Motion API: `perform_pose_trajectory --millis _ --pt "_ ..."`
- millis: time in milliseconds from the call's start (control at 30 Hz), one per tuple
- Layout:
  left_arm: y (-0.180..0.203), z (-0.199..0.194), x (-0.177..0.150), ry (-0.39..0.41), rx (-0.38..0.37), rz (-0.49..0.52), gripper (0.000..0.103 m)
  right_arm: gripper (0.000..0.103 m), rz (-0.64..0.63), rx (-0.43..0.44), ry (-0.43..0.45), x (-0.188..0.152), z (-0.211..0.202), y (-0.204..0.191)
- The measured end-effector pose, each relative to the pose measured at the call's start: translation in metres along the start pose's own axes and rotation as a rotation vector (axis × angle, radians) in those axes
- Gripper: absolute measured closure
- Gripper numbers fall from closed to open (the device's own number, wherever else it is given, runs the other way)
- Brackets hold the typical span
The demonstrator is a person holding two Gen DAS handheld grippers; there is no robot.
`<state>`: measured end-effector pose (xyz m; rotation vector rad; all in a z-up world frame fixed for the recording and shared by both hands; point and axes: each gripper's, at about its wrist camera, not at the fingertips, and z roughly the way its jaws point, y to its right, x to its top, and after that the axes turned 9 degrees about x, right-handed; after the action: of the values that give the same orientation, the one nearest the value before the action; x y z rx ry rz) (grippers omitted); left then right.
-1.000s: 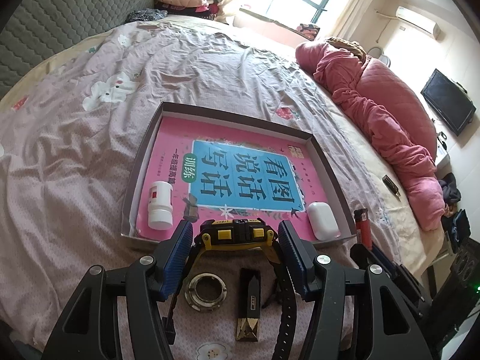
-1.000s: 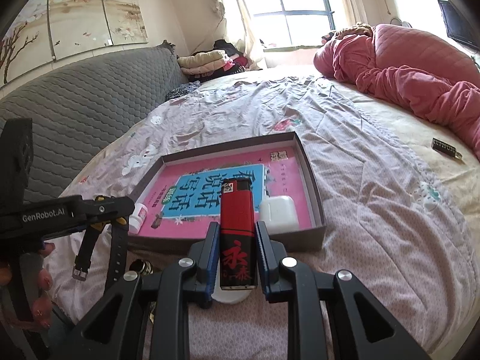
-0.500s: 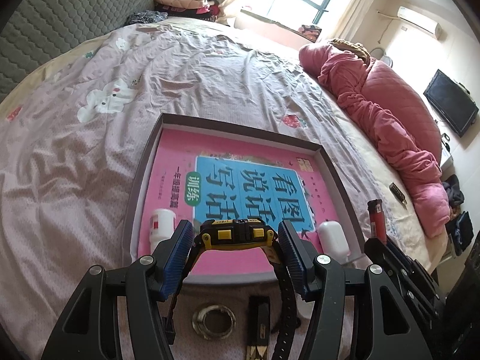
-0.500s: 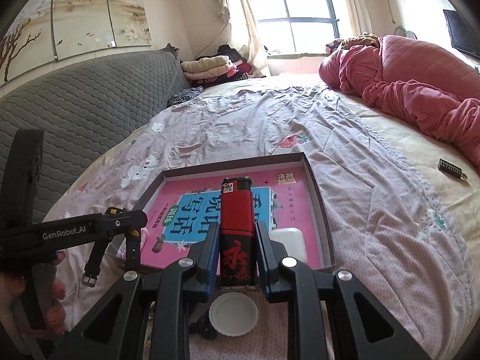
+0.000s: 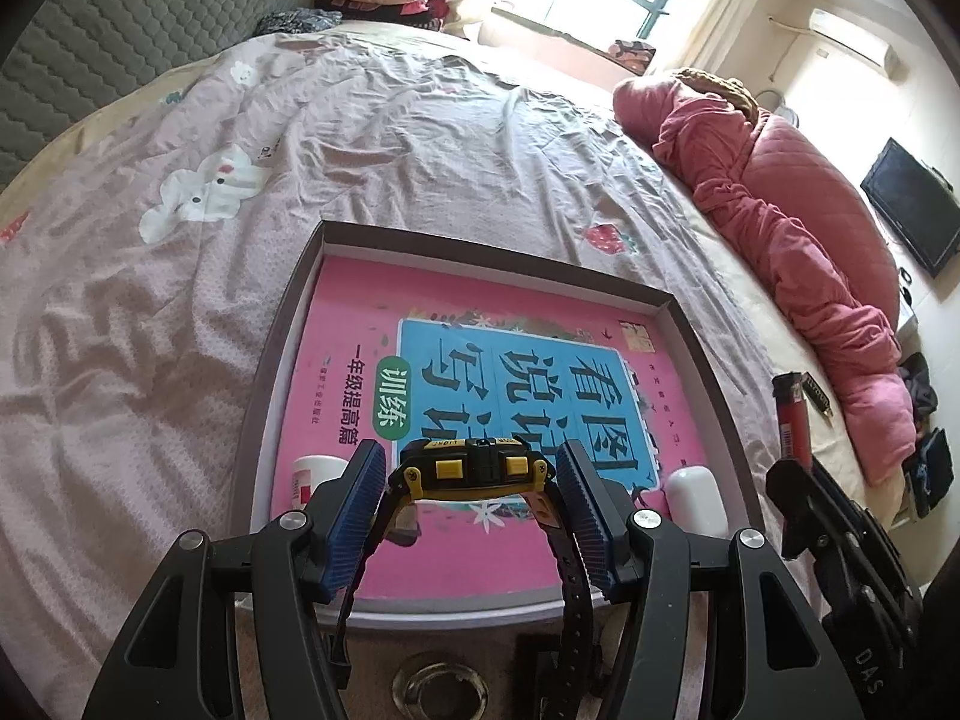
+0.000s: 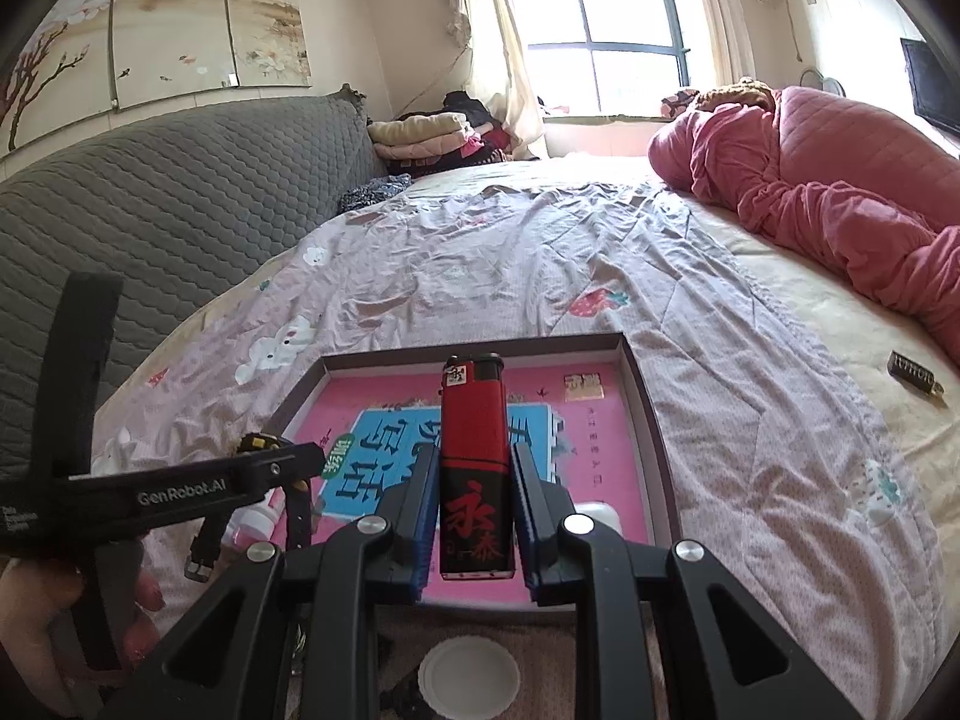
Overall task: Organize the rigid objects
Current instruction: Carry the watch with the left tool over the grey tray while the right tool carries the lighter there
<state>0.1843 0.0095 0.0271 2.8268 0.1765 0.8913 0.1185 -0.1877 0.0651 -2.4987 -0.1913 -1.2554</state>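
My left gripper (image 5: pixel 471 477) is shut on a black and yellow wristwatch (image 5: pixel 471 471), its straps hanging down over the near end of a shallow dark-rimmed box (image 5: pixel 282 336) lined with a pink book. My right gripper (image 6: pixel 471 489) is shut on a red and black lighter (image 6: pixel 474 462), held upright above the box's (image 6: pixel 651 414) near edge. In the box lie a small white bottle (image 5: pixel 309 474) at the near left and a white case (image 5: pixel 696 498) at the near right. The lighter (image 5: pixel 792 420) and the right gripper also show at the right of the left wrist view.
The box rests on a pink sheet spread over a bed. A metal ring (image 5: pixel 438 687) and a white round lid (image 6: pixel 468 675) lie in front of the box. A small dark bar (image 6: pixel 912 369) lies on the bed at right, near a heaped pink quilt (image 6: pixel 840 180). A grey headboard (image 6: pixel 150 204) stands at left.
Both grippers have moved forward over the box's near edge with the watch and the lighter. The ring and the dark bar in front of the box have slid toward the bottom of the left wrist view.
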Motion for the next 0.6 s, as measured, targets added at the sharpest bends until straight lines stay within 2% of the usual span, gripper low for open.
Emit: perform_pose_trajectory --millis 600 --pt "0.001 0.033 0.012 -0.019 0.043 -0.003 0.043 0.08 -0.017 0.001 -0.031 0.006 0.027 -0.003"
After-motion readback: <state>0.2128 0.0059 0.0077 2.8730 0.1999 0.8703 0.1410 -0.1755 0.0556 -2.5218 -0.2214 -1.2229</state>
